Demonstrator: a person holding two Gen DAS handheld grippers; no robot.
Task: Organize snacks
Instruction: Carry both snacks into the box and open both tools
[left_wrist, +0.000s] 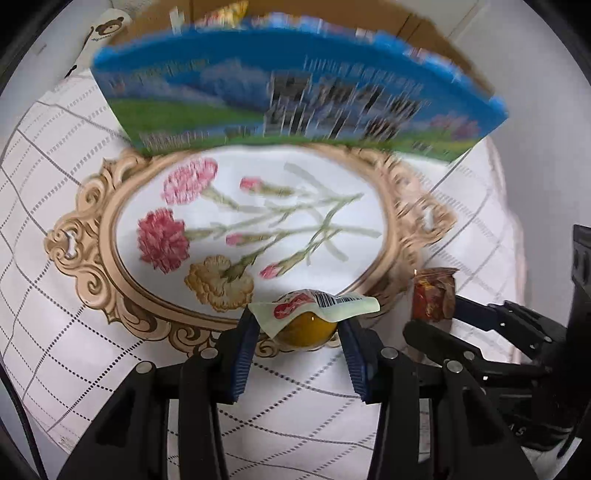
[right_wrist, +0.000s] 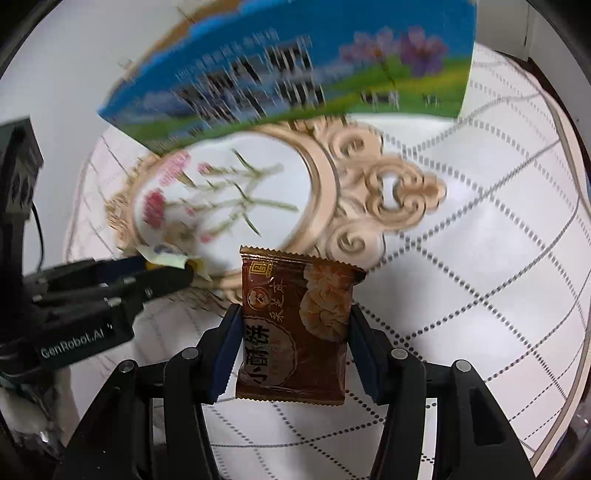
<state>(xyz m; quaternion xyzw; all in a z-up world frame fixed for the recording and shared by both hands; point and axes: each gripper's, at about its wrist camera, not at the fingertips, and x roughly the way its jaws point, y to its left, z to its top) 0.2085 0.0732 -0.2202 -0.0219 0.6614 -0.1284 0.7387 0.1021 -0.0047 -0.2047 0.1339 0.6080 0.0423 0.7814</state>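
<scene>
My left gripper (left_wrist: 300, 325) is shut on a small yellow jelly cup (left_wrist: 306, 330) with a white and red foil lid, held just above the near rim of the oval floral tray (left_wrist: 110, 221). My right gripper (right_wrist: 293, 332) is shut on a brown snack packet (right_wrist: 295, 325) with Chinese print, held upright above the tablecloth. The packet also shows in the left wrist view (left_wrist: 432, 295), right of the cup. The left gripper with the cup shows in the right wrist view (right_wrist: 162, 269). A blue and green carton (left_wrist: 295, 96) stands behind the tray, open at the top.
A white quilted cloth (right_wrist: 480, 295) with dotted lines covers the round table. The tray (right_wrist: 325, 192) has an ornate gold scroll rim. The carton (right_wrist: 295, 70) blocks the far side. A cardboard box (left_wrist: 332, 14) lies behind it.
</scene>
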